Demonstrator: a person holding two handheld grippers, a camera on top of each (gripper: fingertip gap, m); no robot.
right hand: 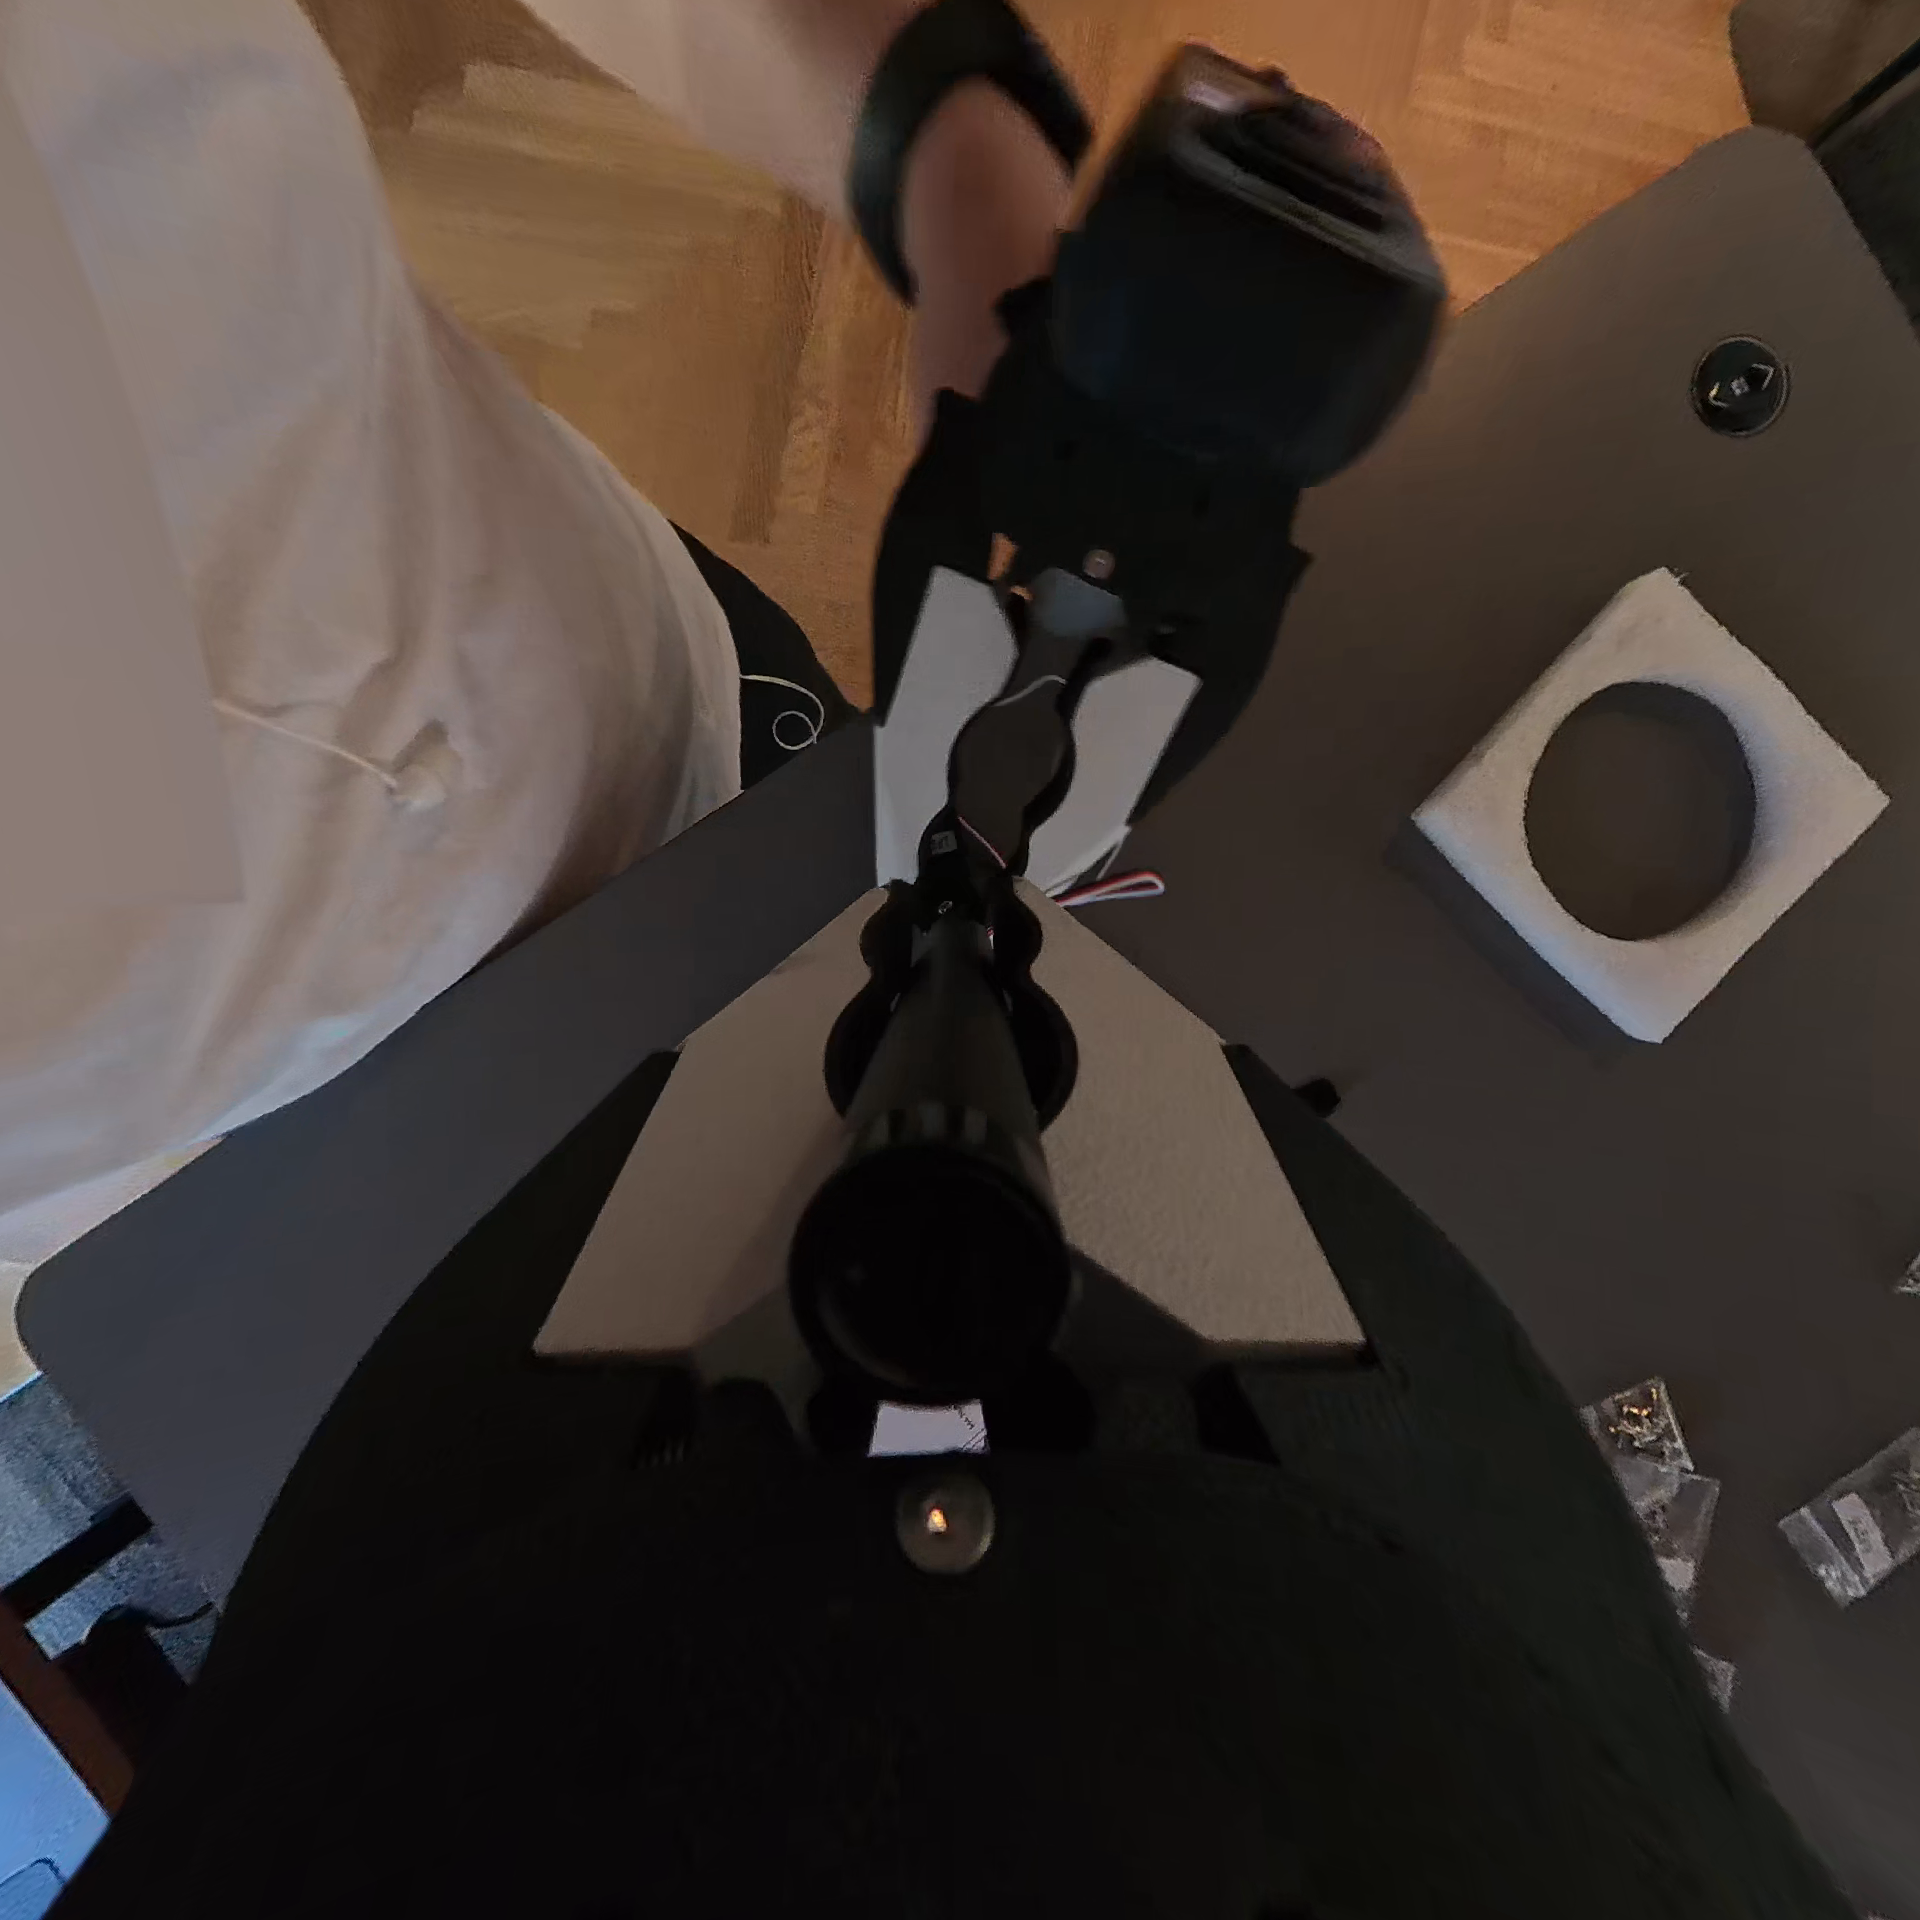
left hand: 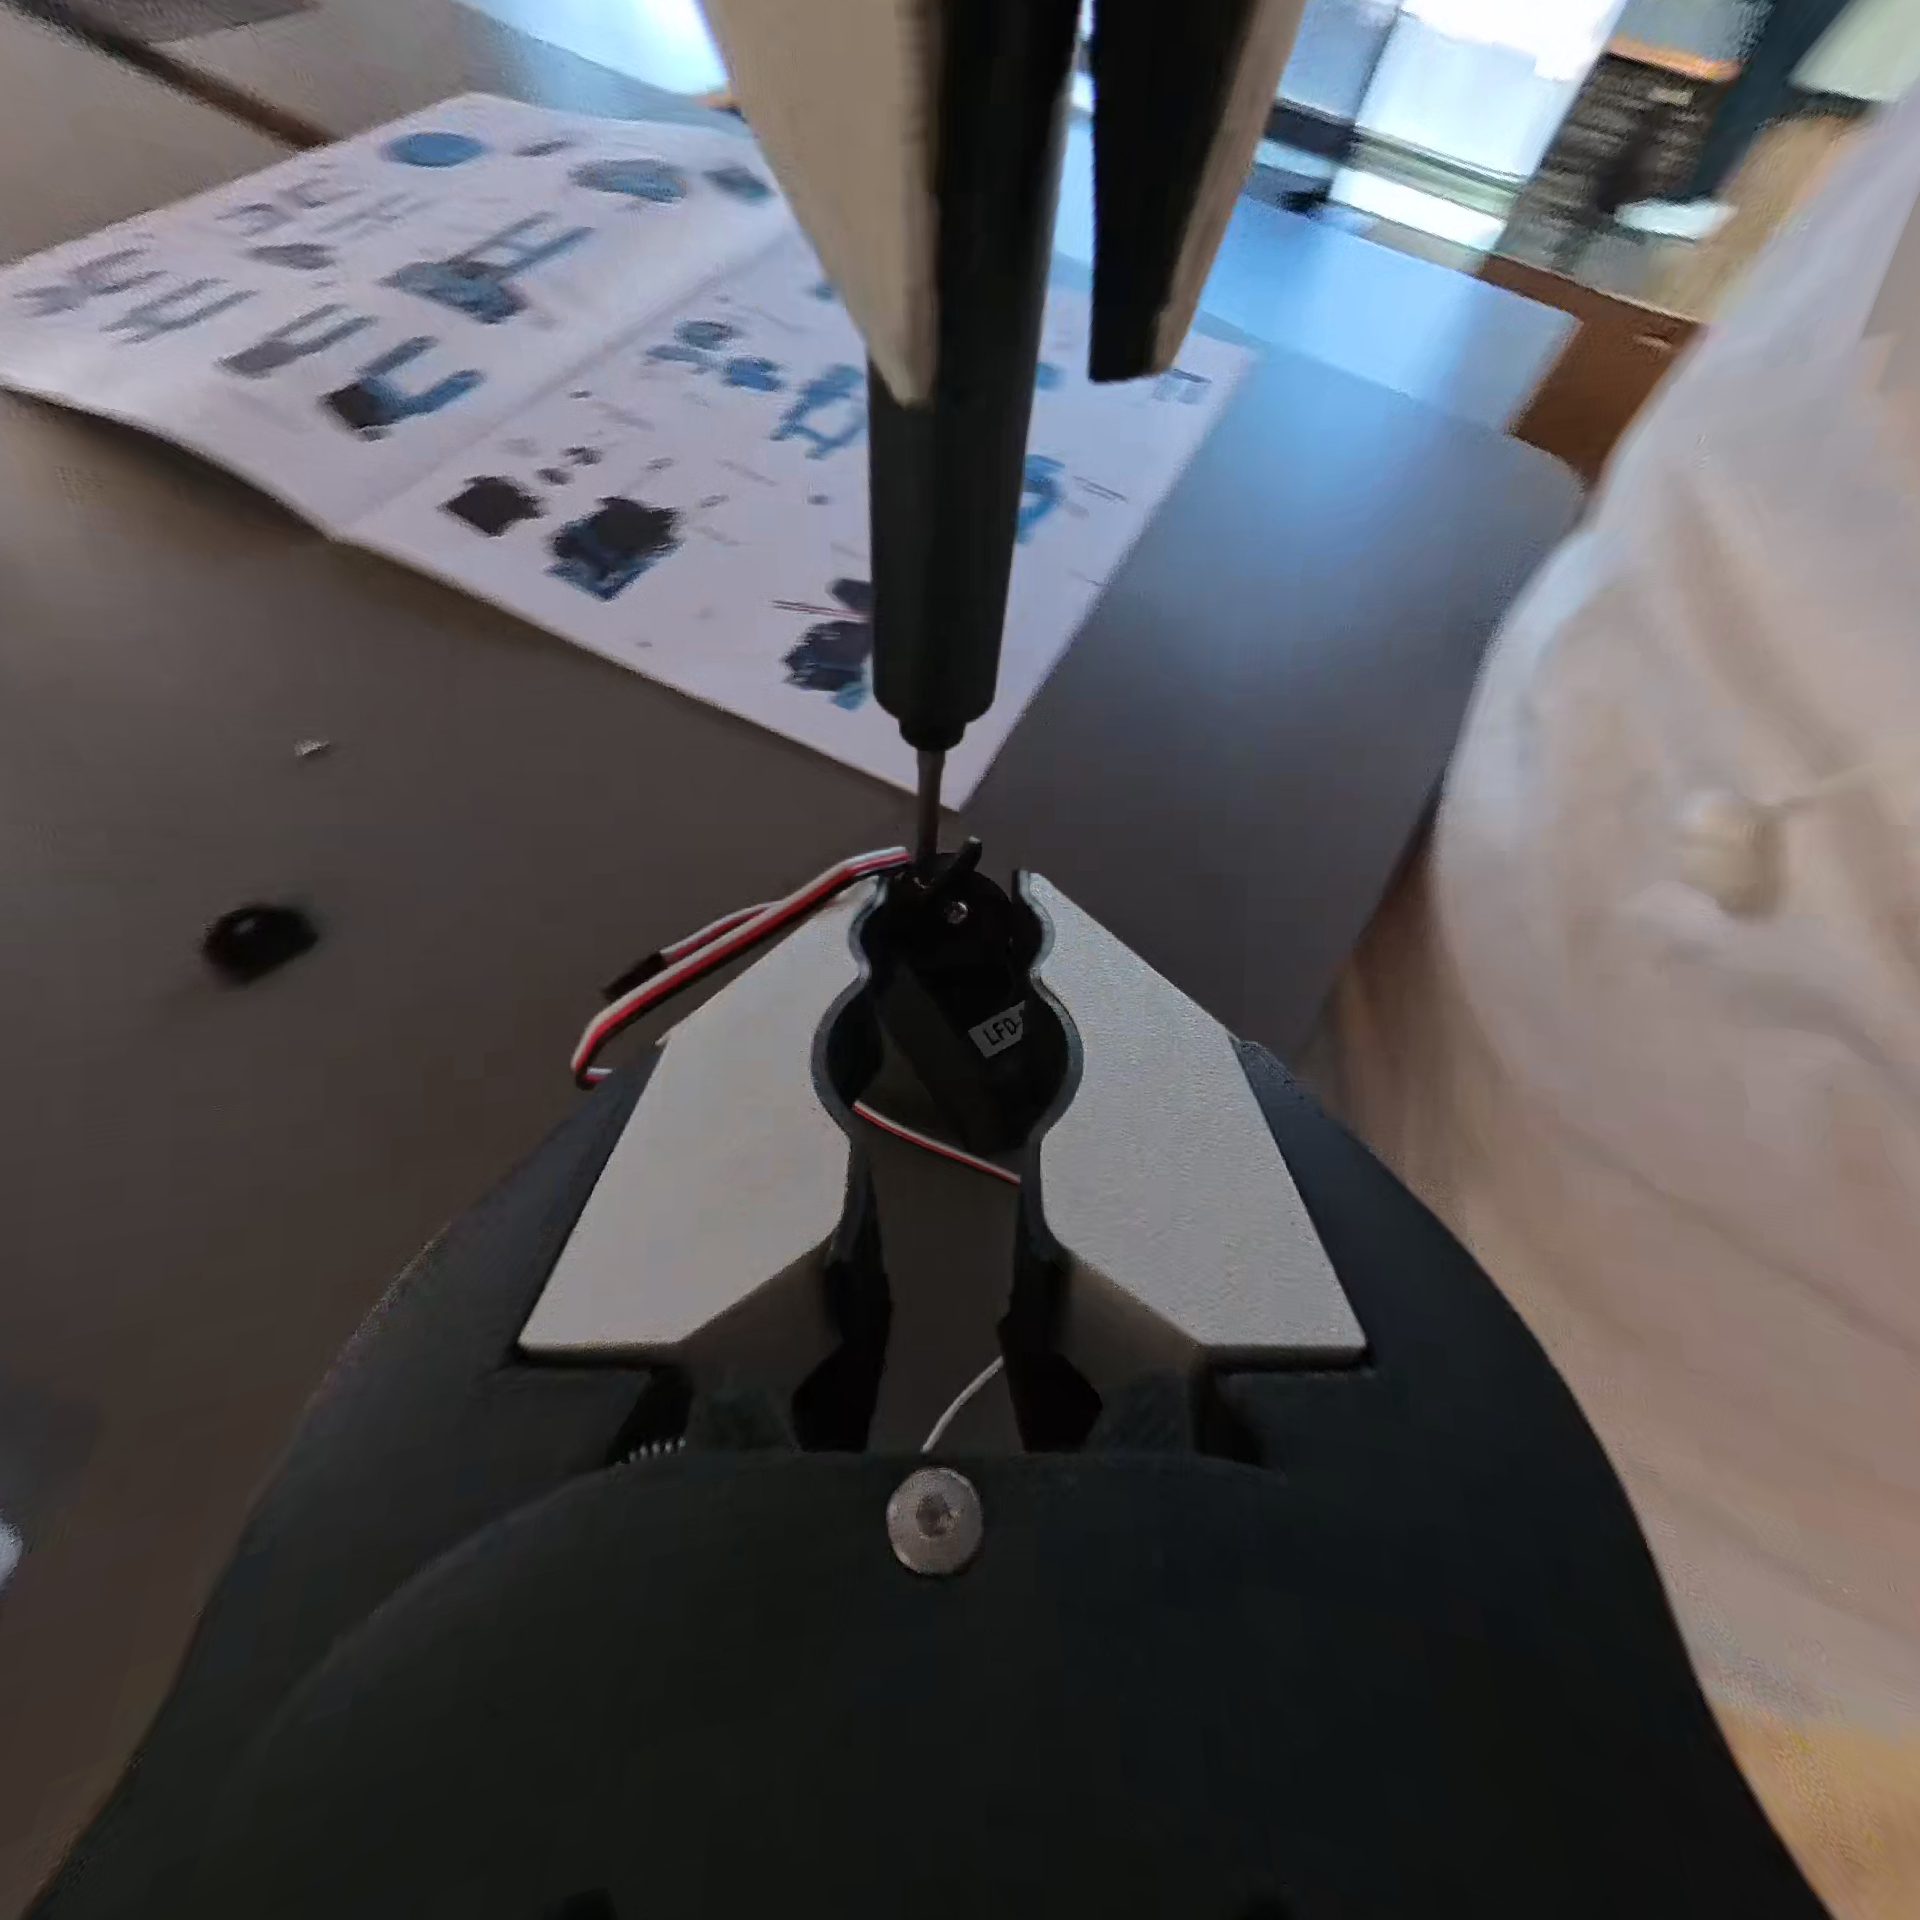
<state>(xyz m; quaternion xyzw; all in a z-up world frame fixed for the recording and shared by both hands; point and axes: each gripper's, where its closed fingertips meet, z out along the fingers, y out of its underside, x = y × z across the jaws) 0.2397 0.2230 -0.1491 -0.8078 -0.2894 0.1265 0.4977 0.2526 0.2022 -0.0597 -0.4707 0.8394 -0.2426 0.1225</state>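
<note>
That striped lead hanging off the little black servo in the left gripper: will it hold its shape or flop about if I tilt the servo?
Probably flop: the lead droops in a loose loop past the left gripper, unsupported. It looks thin and light, so it should swing rather than drag the servo. It runs close to the screwdriver tip, so it may snag there.

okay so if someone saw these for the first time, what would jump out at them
The left gripper clamps a small black servo with striped wires, while the right gripper holds a screwdriver whose tip meets the servo's top. Behind lies a printed sheet; on the dark table sits a white foam block with a round hole.
</note>
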